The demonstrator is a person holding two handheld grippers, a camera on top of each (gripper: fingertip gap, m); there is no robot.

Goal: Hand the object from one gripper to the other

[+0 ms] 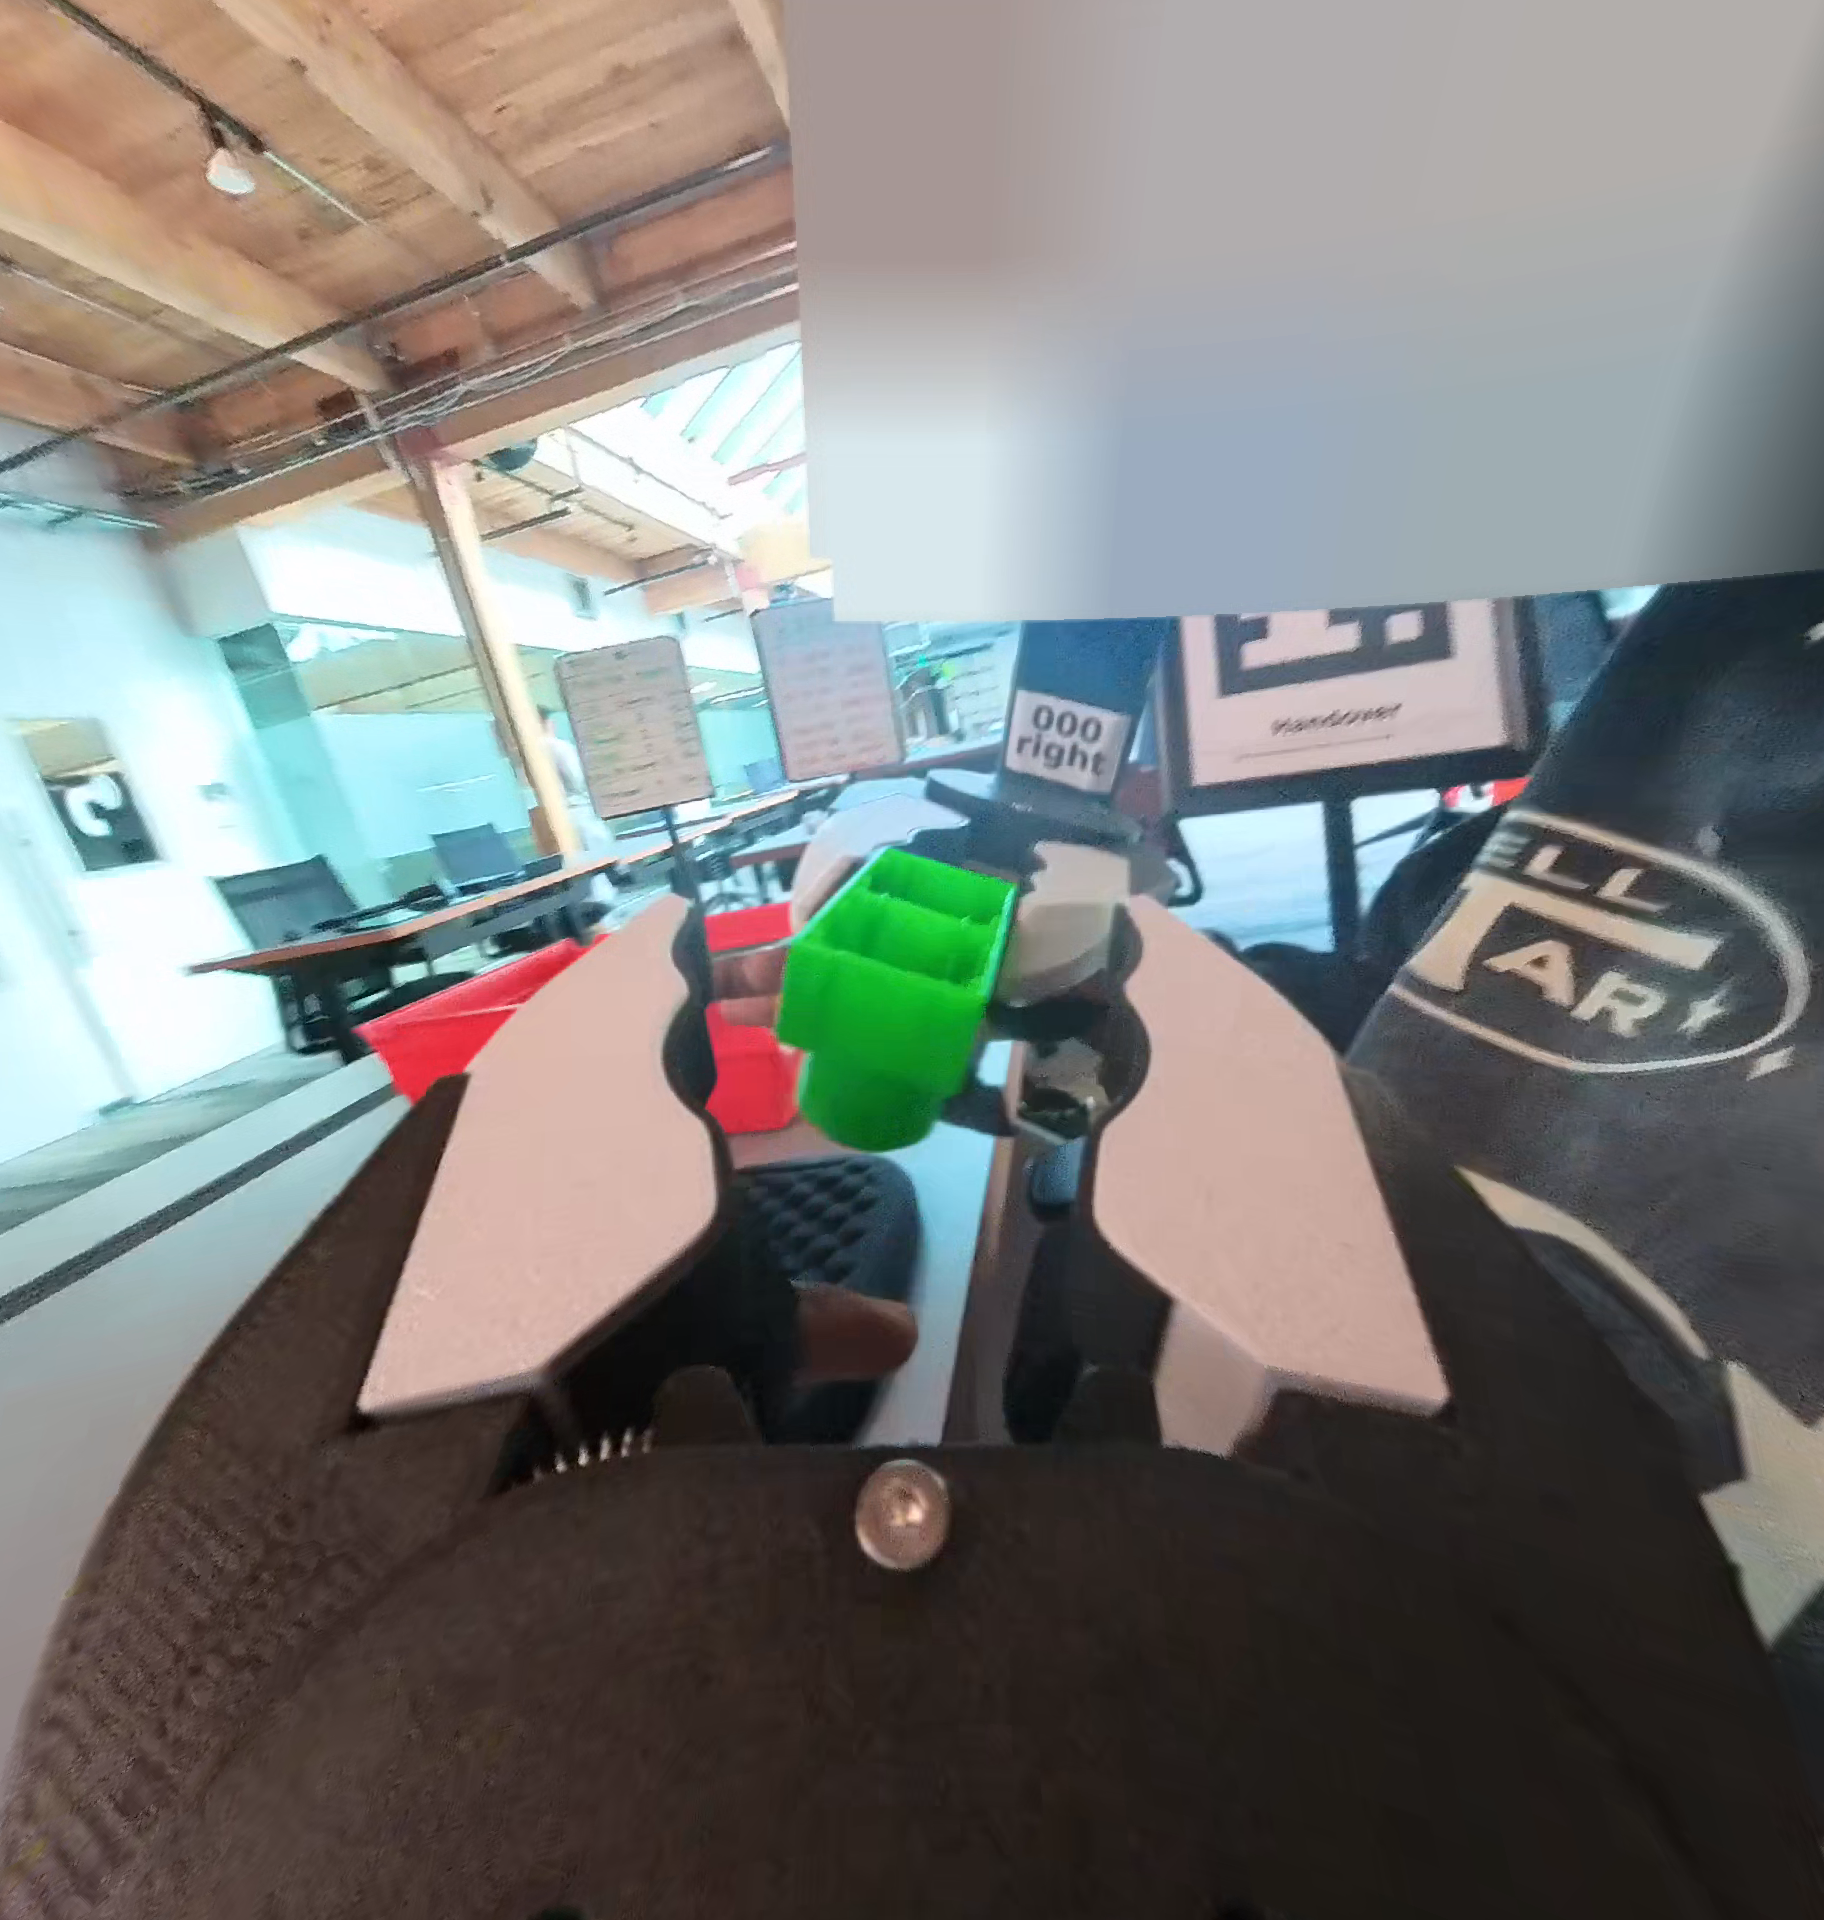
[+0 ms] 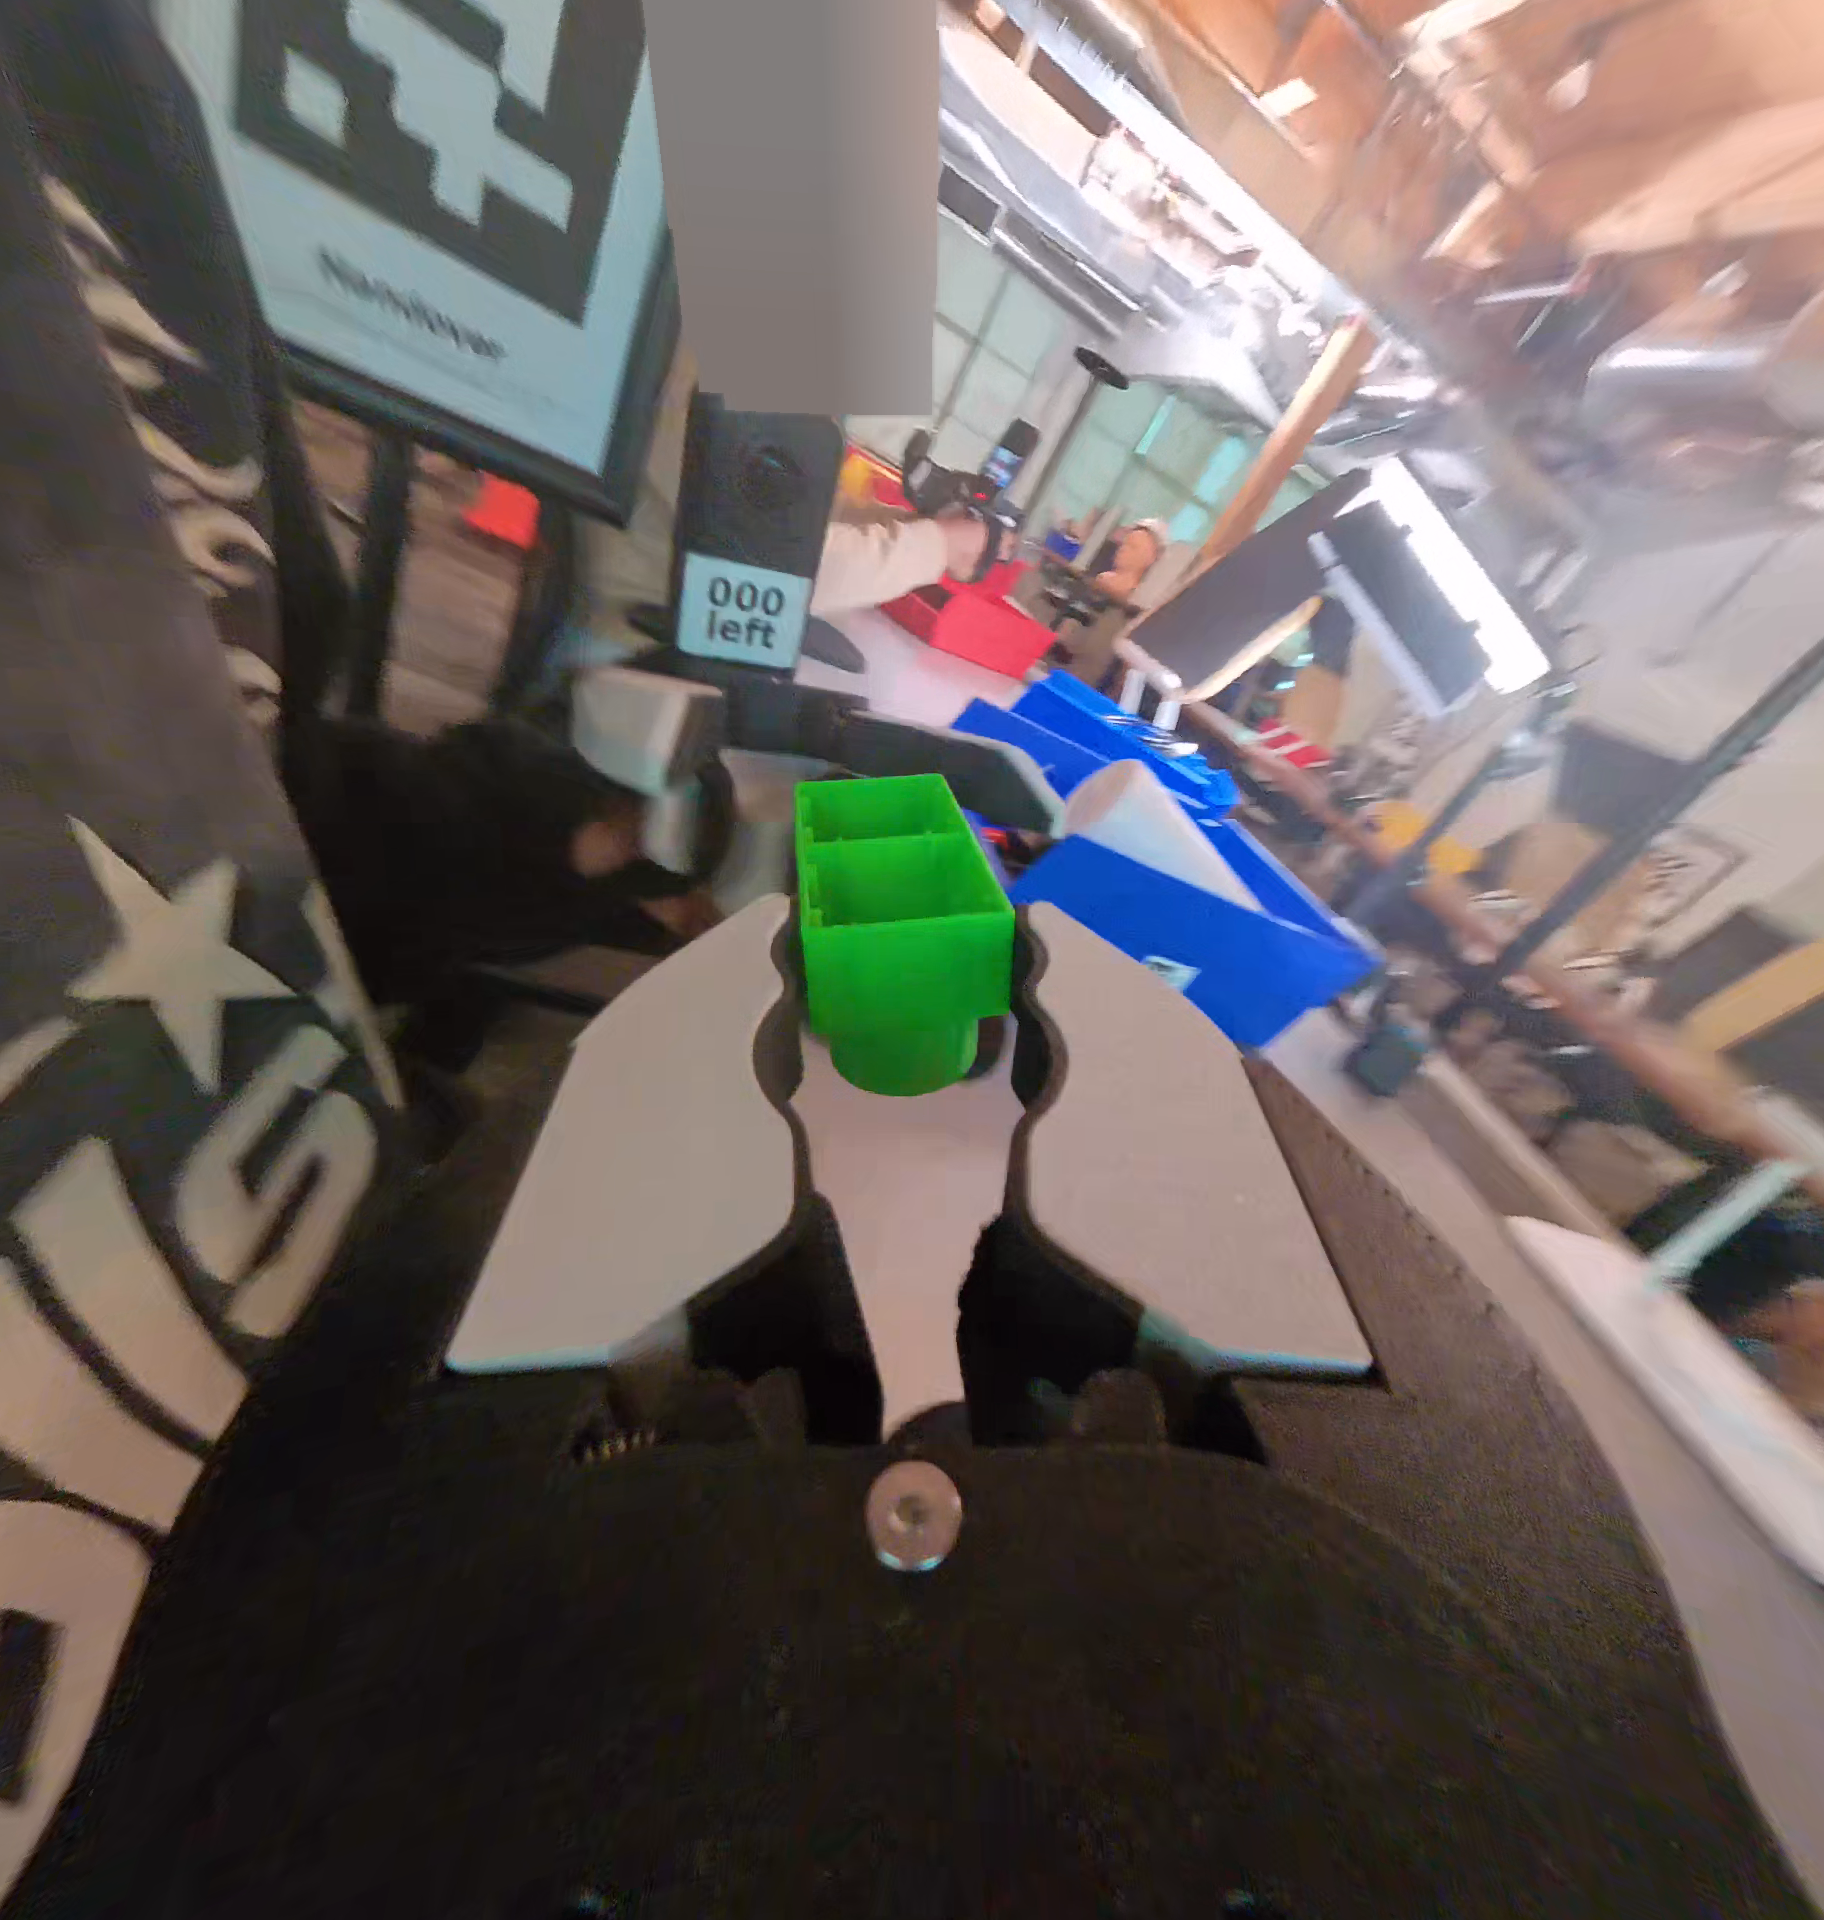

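Right tool clamps the green object; our left tool, spread wide and empty, should straddle it squarely before closing.

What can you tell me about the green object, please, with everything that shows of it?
The green object is bright green plastic, seemingly 3D-printed: a rectangular box, open on top and split by thin walls into compartments that look empty, with a round stub underneath. It is held in the air, roughly upright, between the fingertips of the right hand-held gripper. The left hand-held gripper is open around it, its fingers not touching it.
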